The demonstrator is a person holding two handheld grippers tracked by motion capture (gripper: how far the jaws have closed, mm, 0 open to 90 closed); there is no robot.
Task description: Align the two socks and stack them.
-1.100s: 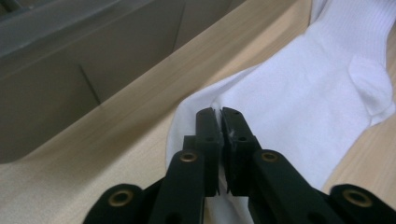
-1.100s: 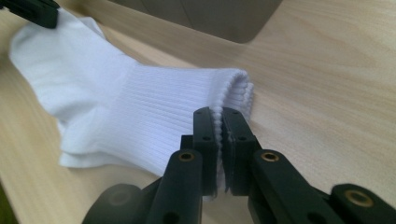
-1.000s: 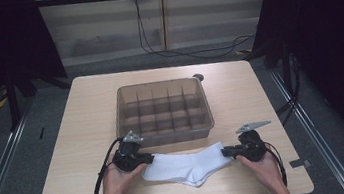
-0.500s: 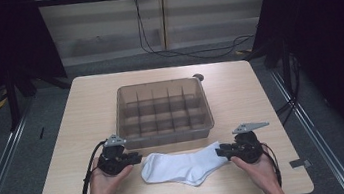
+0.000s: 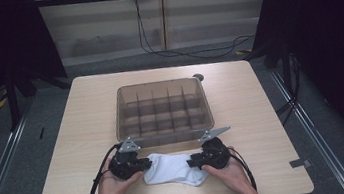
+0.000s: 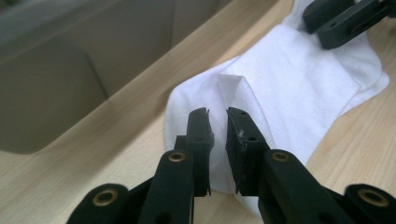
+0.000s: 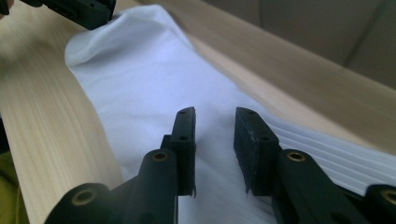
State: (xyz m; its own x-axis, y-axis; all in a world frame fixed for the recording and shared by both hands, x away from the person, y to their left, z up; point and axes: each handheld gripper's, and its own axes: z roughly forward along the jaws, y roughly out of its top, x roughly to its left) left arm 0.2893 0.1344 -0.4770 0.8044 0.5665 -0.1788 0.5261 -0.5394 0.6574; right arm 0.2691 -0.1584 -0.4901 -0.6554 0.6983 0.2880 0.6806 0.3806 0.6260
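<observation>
Both hands come in over the near table edge, palms wrapped round the gripper bodies, and both grippers lie low and roughly level, pointing inward at each other across the white sock (image 5: 174, 170). The sock lies flat on the wooden table (image 5: 87, 118), just in front of the near wall of the clear divided box (image 5: 162, 109), a little apart from it. Left gripper (image 5: 141, 165) sits at the sock's left end; in the left gripper view its jaws (image 6: 218, 126) stand a narrow gap apart with a raised fold of the white cloth between them, having just been closing, and whether the pads press on the cloth cannot be told. Right gripper (image 5: 192, 164) sits at the sock's right end; in the right gripper view its jaws (image 7: 215, 133) stand apart over the ribbed cuff part, having just been opening, pads clear of the cloth, so released. No brand, label or readable writing seen on sock, box or grippers. Against the frames before: the right hand has come leftward along the sock, toward the left gripper; the sock now looks shorter and more bunched; the box has not moved.
</observation>
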